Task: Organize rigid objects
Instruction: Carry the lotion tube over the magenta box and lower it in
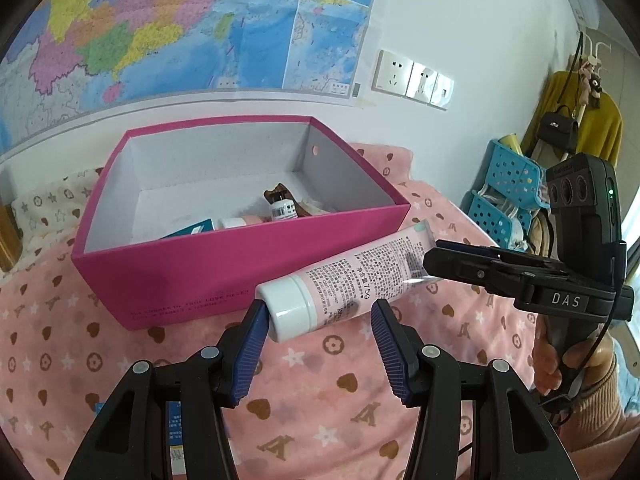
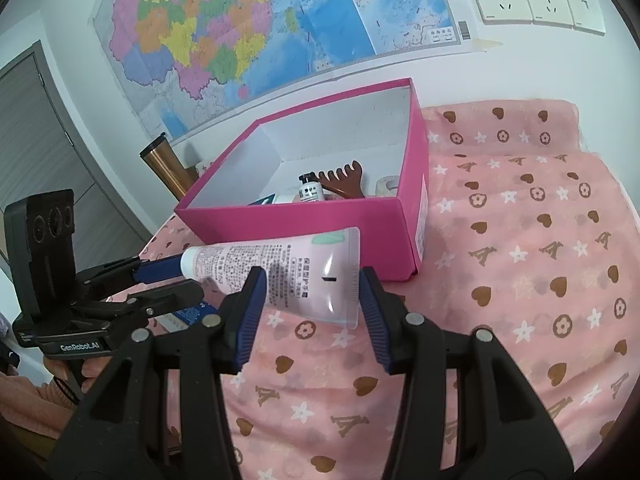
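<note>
Right wrist: tube (image 2: 280, 272) between right gripper (image 2: 312, 304) fingers.

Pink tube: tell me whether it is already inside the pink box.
No, the pink tube hangs outside the pink box, in front of its near wall and above the blanket.

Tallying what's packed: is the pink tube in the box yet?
Out. The pink tube hangs before the pink box's front wall, between both grippers.
</note>
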`<state>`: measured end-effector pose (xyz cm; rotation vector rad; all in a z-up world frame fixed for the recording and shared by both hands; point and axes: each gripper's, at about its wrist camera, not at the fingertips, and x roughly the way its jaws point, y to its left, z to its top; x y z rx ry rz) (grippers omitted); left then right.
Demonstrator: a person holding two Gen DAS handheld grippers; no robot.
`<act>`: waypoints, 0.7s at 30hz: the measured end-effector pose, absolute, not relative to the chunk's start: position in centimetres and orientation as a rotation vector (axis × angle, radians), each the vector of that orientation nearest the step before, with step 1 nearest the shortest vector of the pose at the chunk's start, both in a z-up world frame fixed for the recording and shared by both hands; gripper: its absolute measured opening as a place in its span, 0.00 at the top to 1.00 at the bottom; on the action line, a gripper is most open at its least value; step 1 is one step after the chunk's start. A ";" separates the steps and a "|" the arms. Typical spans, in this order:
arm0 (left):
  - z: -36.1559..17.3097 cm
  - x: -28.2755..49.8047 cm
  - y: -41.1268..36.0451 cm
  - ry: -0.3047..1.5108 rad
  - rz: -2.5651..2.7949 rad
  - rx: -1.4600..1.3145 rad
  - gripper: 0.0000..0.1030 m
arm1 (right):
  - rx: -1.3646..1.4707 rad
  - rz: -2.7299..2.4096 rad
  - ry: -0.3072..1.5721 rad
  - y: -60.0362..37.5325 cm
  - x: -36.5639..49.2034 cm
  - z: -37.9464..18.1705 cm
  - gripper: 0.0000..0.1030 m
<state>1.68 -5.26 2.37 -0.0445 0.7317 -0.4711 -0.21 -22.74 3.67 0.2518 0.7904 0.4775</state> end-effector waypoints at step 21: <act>3.5 2.8 -5.6 0.699 -0.466 -0.028 0.48 | 0.229 0.477 0.754 -23.0 0.7 5.0 0.51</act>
